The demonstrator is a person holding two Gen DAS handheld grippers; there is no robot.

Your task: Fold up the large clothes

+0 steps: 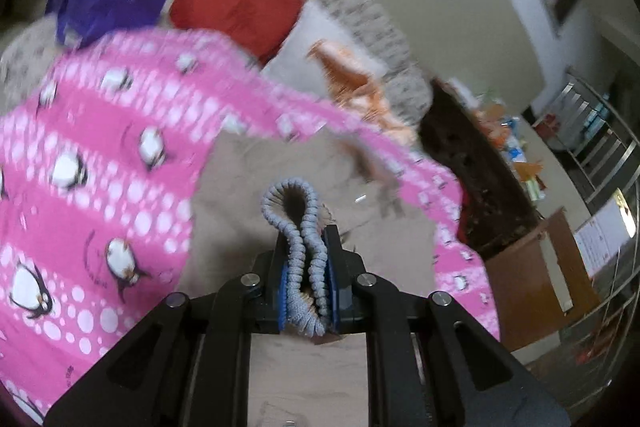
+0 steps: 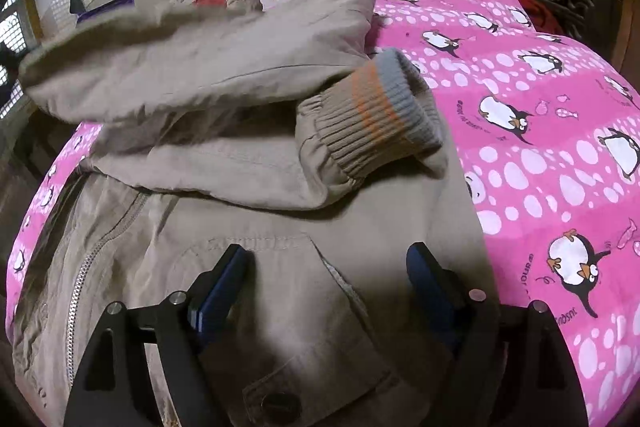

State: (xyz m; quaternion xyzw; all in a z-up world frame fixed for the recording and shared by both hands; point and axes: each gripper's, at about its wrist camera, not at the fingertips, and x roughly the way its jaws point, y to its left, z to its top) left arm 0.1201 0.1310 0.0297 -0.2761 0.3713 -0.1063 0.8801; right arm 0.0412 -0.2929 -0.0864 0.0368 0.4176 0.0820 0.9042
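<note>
Left gripper [image 1: 306, 267]: your jaws are clamped on the grey ribbed cuff [image 1: 298, 227], dead centre of the left view.
Right gripper [image 2: 326, 279]: your jaws stand wide with nothing between them, low over the jacket [image 2: 280, 267] body.
Jacket: spread on the pink sheet [image 2: 540, 167], zip [image 2: 86, 267] at lower left of the right view.
Key relation: the other cuff [image 2: 384, 107] lies above and right of your right fingers, its sleeve running toward upper left.
</note>
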